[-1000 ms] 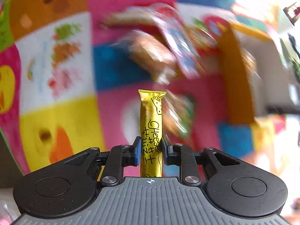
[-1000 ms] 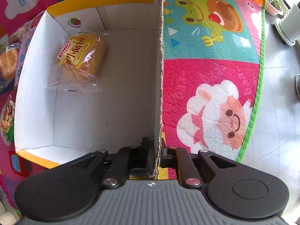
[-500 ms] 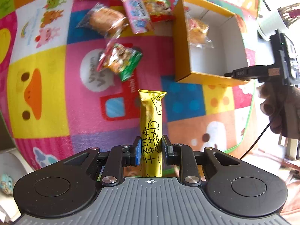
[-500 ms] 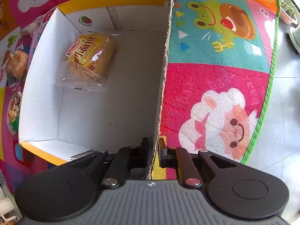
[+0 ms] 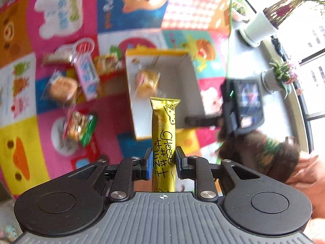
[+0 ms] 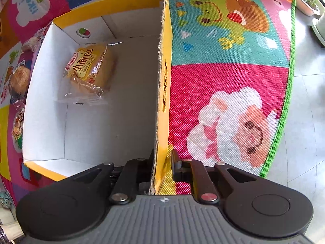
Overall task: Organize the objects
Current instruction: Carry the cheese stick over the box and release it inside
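Note:
My left gripper [image 5: 163, 162] is shut on a long yellow cheese stick packet [image 5: 164, 130], held upright above the play mat. Beyond it stands a yellow cardboard box [image 5: 156, 51] with white inside walls and a wrapped bread bun [image 5: 147, 81] in it. My right gripper [image 6: 161, 164] is shut on the box's right wall [image 6: 162, 93], pointing straight down. In the right wrist view the bread bun [image 6: 91, 67] lies near the box's far left corner. In the left wrist view the right gripper [image 5: 205, 120] shows as a dark tool held by a hand at the box's right side.
Several wrapped snacks [image 5: 81, 128] lie on the colourful play mat [image 5: 22, 142] left of the box, among them a pink packet [image 5: 87, 75] and a bun [image 5: 61, 87]. Potted plants [image 5: 278, 77] stand on the grey floor [image 6: 304, 122] beyond the mat's green edge.
The left gripper has risen and swung toward the box with the cheese stick. The box now lies straight ahead of it. The right gripper has kept its hold on the box wall.

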Demonstrator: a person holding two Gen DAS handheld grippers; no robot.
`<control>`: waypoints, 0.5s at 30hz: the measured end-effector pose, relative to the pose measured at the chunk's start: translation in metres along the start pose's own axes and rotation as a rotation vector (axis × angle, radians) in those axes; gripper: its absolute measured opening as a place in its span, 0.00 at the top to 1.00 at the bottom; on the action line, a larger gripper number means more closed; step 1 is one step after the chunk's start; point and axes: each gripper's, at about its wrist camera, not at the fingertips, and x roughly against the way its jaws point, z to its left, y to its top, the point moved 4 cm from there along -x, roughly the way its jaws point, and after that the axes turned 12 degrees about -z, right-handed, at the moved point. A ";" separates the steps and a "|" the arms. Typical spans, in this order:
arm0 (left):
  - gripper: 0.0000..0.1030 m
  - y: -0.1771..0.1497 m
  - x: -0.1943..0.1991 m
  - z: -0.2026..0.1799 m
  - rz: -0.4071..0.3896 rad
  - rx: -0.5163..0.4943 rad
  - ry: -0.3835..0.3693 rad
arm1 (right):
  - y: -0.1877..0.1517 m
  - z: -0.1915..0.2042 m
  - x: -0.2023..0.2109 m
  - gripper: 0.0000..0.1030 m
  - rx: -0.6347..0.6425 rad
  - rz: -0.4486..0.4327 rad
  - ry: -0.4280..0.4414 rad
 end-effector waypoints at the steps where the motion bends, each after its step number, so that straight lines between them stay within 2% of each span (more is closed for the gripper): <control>1: 0.76 0.009 0.001 -0.005 -0.013 -0.004 -0.004 | -0.002 0.000 0.002 0.90 0.000 -0.004 0.000; 7: 0.76 0.048 -0.003 -0.028 -0.065 -0.021 -0.018 | -0.010 0.001 0.011 0.92 -0.009 -0.048 0.002; 11: 0.76 0.056 -0.024 -0.028 -0.031 -0.024 0.016 | -0.013 -0.004 0.014 0.92 -0.059 -0.060 0.005; 15: 0.76 0.063 -0.042 -0.022 -0.022 0.033 0.052 | -0.015 -0.010 0.017 0.92 -0.086 -0.066 -0.003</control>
